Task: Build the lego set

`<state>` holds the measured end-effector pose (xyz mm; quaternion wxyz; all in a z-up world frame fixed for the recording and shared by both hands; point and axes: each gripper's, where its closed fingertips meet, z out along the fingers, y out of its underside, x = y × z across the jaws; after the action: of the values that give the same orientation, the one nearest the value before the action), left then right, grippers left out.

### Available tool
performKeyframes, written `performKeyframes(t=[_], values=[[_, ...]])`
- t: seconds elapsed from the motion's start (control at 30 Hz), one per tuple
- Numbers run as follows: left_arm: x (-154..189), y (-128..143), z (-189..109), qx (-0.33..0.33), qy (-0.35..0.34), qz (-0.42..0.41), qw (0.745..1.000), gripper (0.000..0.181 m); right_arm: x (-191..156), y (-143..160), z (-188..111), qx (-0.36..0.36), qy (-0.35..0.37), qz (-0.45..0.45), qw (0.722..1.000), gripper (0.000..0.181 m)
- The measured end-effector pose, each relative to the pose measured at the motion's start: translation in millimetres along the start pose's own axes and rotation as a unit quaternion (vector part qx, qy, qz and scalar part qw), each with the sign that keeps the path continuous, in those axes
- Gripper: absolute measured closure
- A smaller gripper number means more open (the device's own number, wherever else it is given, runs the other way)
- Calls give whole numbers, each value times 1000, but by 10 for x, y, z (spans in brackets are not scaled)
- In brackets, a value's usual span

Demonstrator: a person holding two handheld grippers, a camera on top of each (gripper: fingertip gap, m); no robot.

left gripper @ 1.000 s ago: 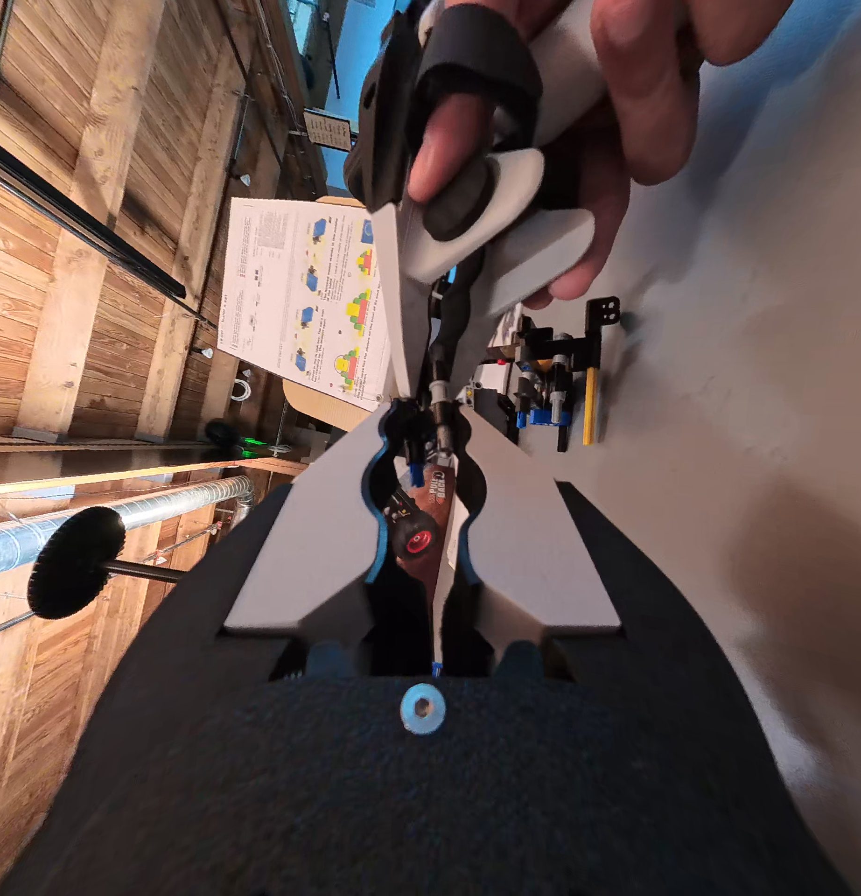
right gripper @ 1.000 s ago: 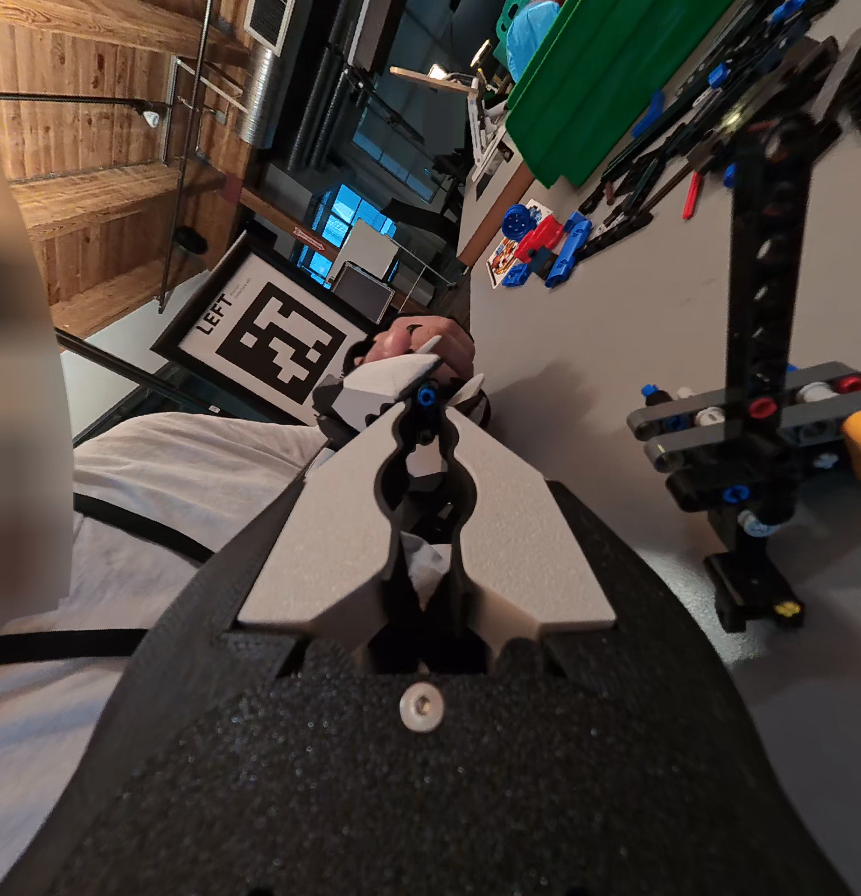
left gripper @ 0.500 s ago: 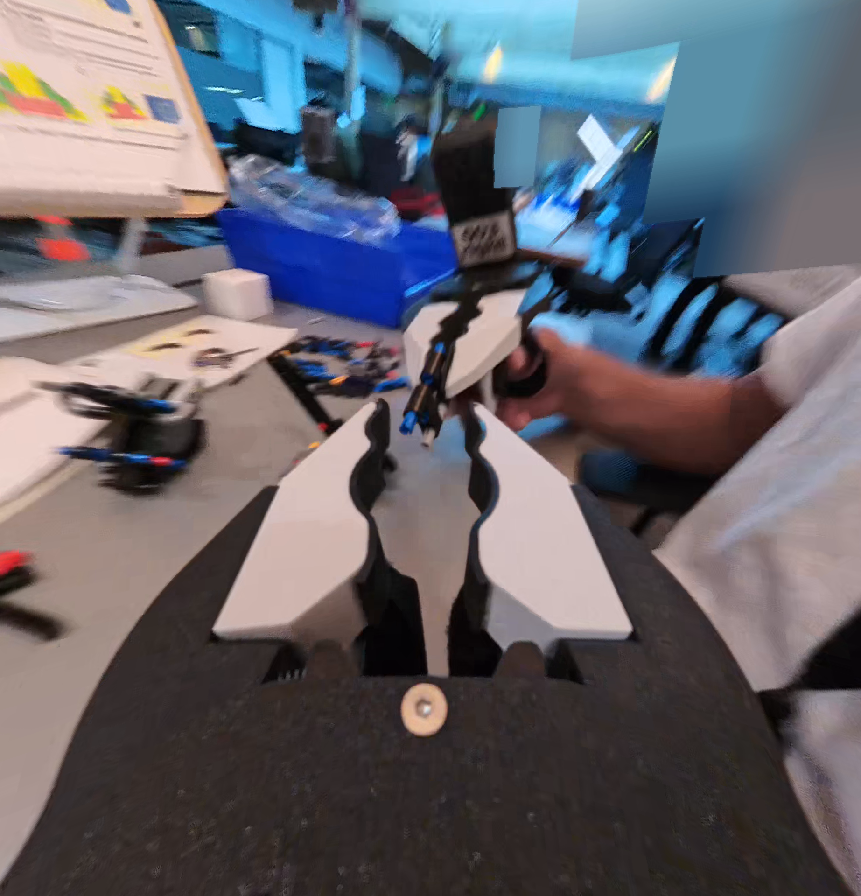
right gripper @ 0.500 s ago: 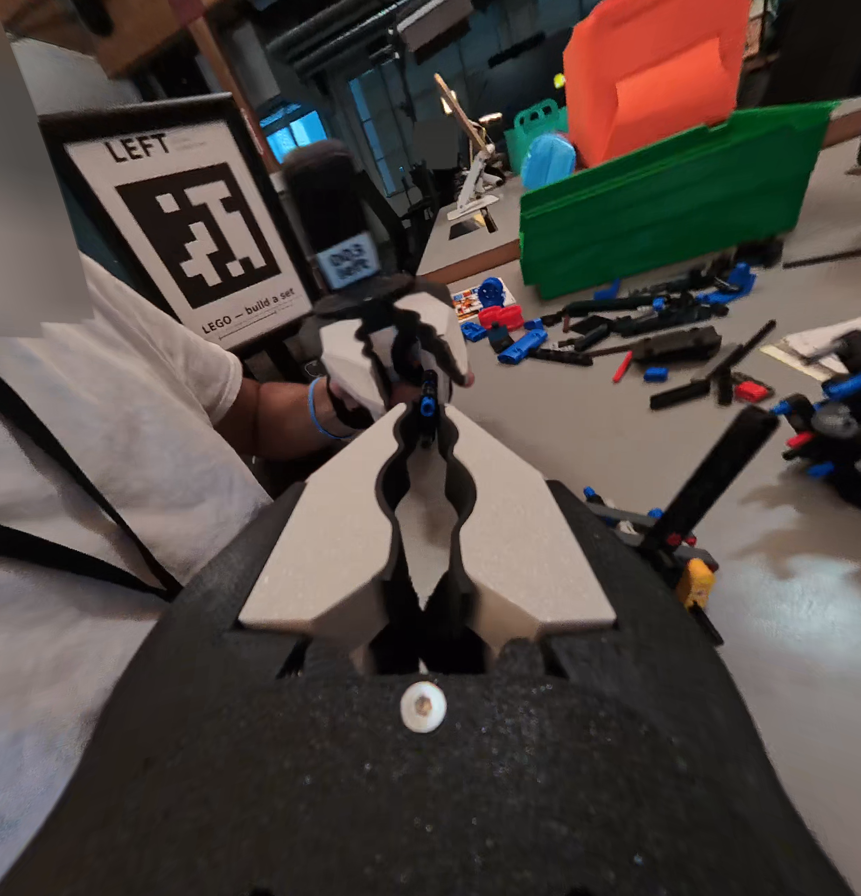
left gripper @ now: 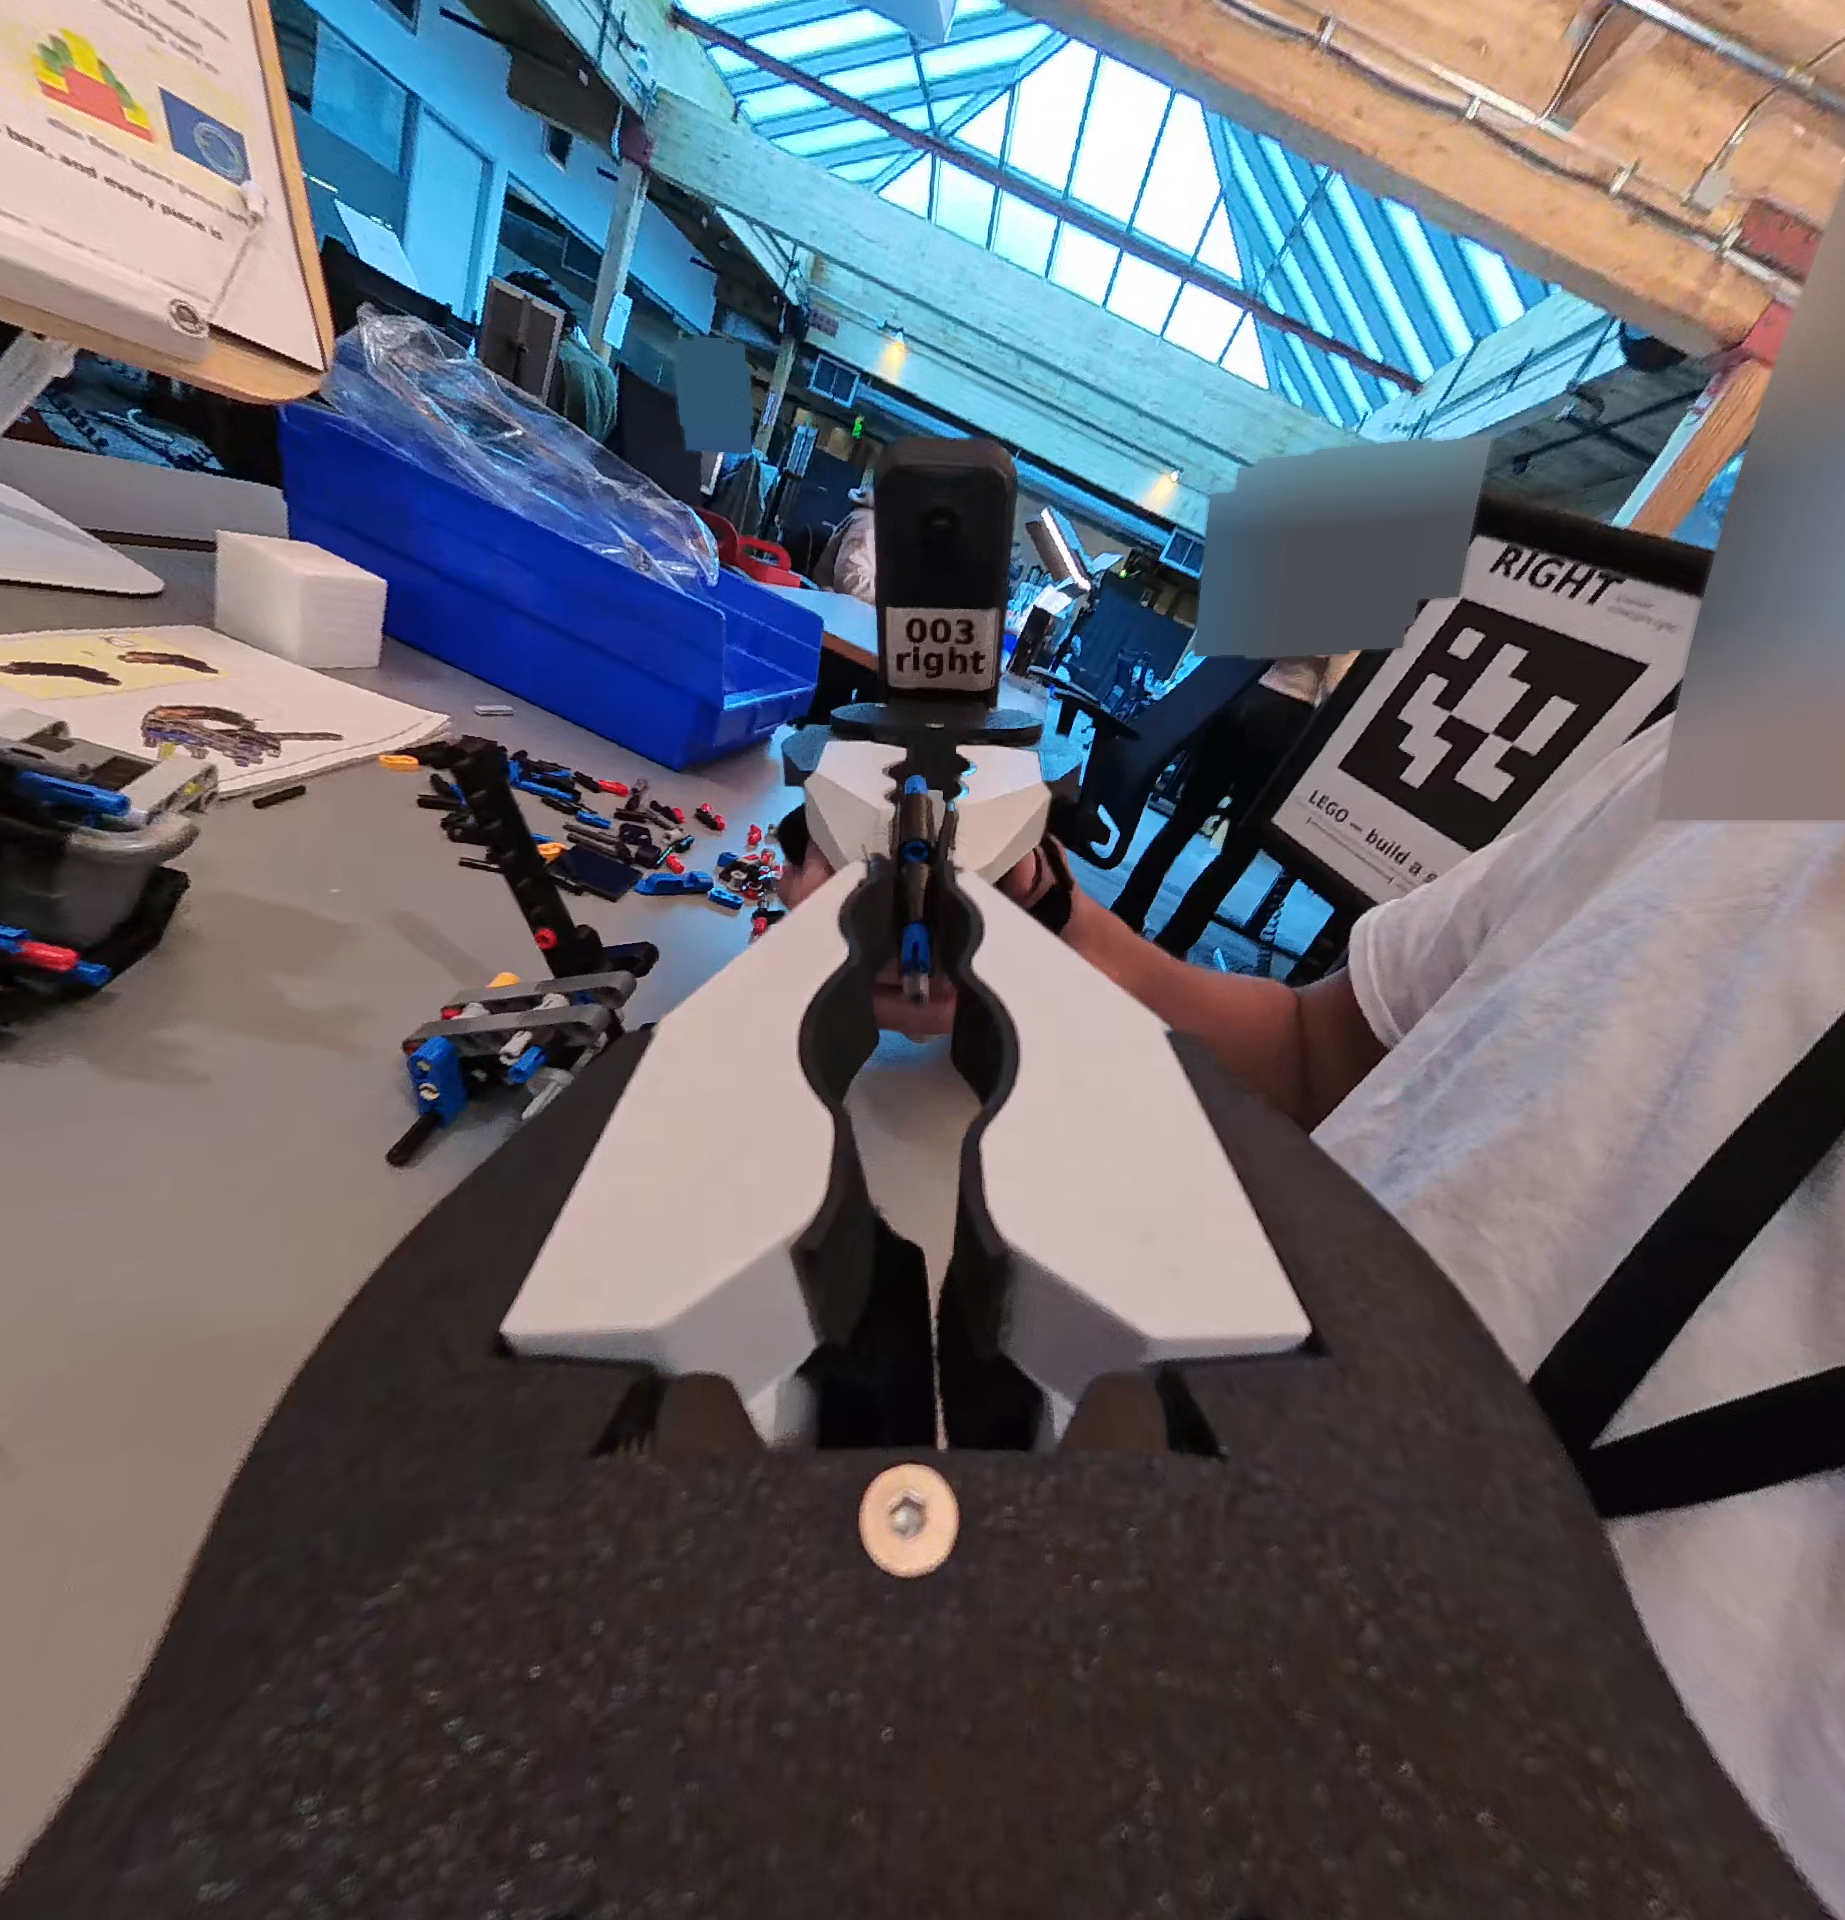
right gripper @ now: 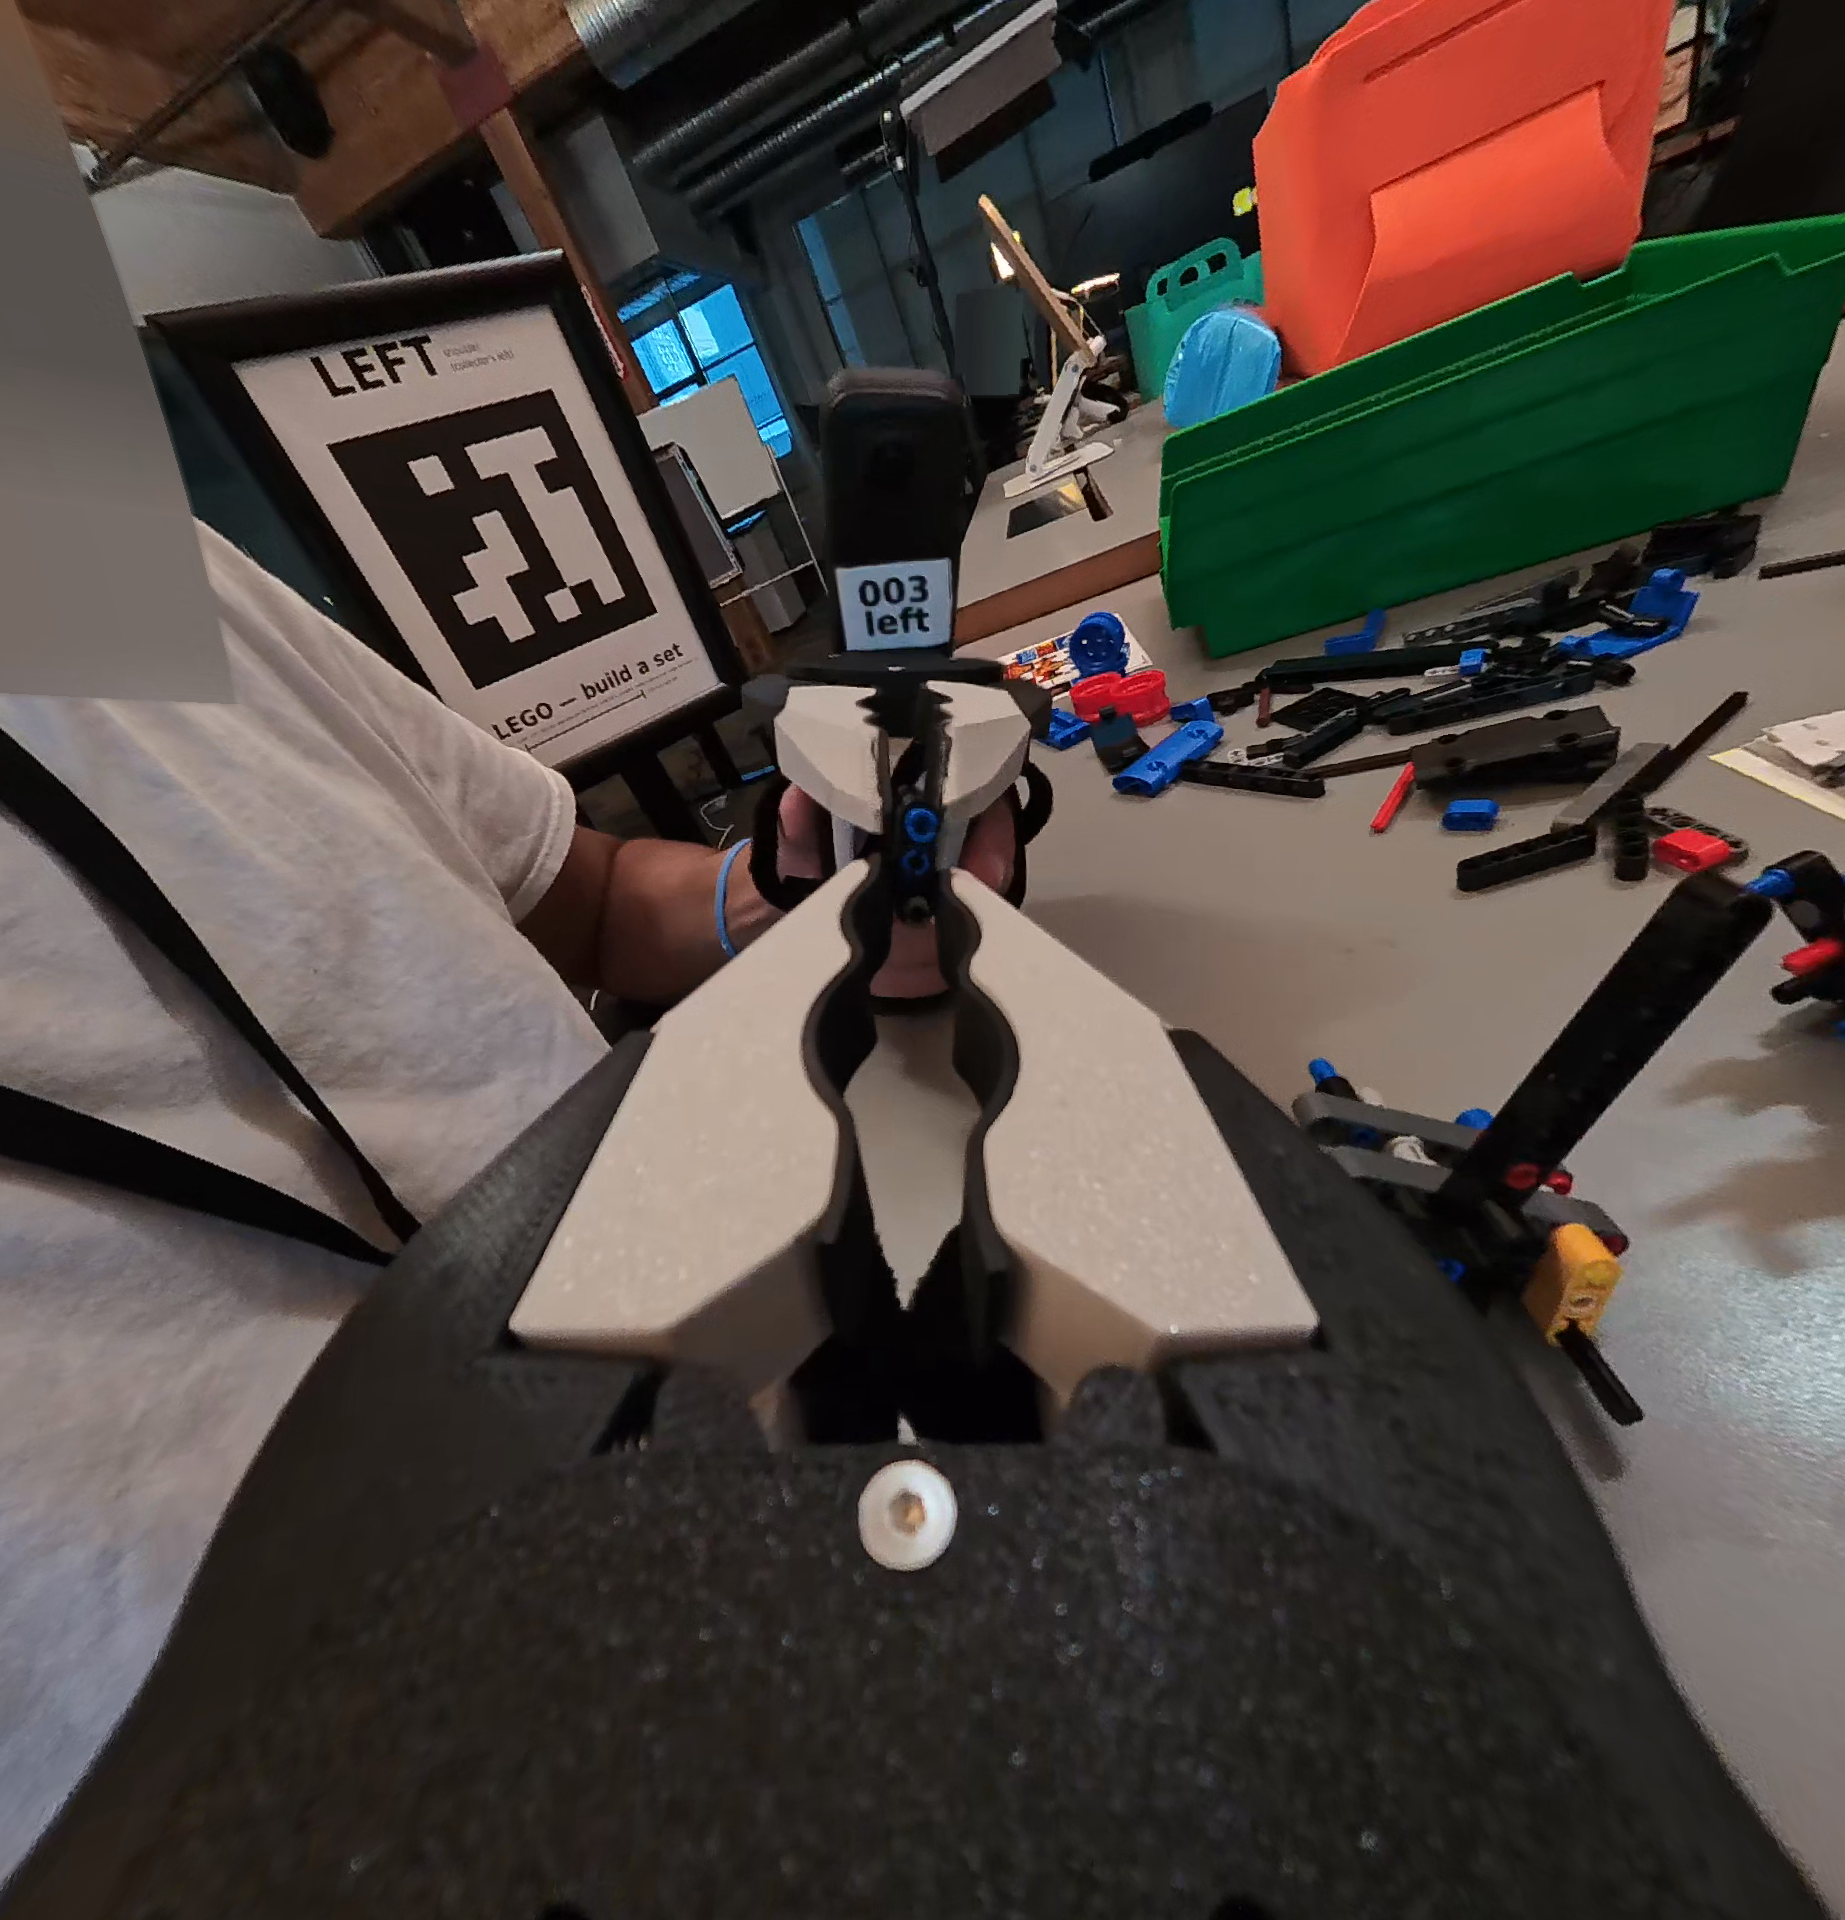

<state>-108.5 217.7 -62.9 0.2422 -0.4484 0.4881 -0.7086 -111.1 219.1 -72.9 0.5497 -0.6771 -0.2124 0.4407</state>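
My two grippers point at each other, tip to tip, above the table edge in front of a person in a white shirt. A thin black lego piece with blue pins spans between them. My left gripper has its jaws narrowed around the piece's near end. It shows head-on in the right wrist view. My right gripper is shut on the other end and shows head-on in the left wrist view. A part-built assembly, a long black beam on grey beams, lies on the grey table.
Loose lego pieces are scattered mid-table. A blue bin, a white block and an instruction booklet stand behind them. A green bin holds an orange bin. Another dark assembly sits farther off.
Both views swung from sideways to level. The left gripper let go of its earlier load, opened, then moved in and narrowed around the free end of the piece that the right gripper holds.
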Motion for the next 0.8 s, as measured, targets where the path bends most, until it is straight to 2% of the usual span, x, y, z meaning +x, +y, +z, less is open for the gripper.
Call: performKeyframes(t=[0.1,0.17,0.23,0.43,0.8], values=[[14,-32,14,20,16,-23,999,176,-10,-44,12,7,5,-10,1000,175],[43,-16,51,22,31,-37,999,169,-40,-31,64,6,-2,-2,1000,175],[49,-34,73,31,27,-30,999,176,-59,24,141,-5,-3,-3,1000,175],[24,-51,66,38,27,-35,998,176,-50,21,165,11,-10,29,999,175],[72,-87,60,35,21,-2,999,176,-97,-50,176,35,-13,21,999,175]])
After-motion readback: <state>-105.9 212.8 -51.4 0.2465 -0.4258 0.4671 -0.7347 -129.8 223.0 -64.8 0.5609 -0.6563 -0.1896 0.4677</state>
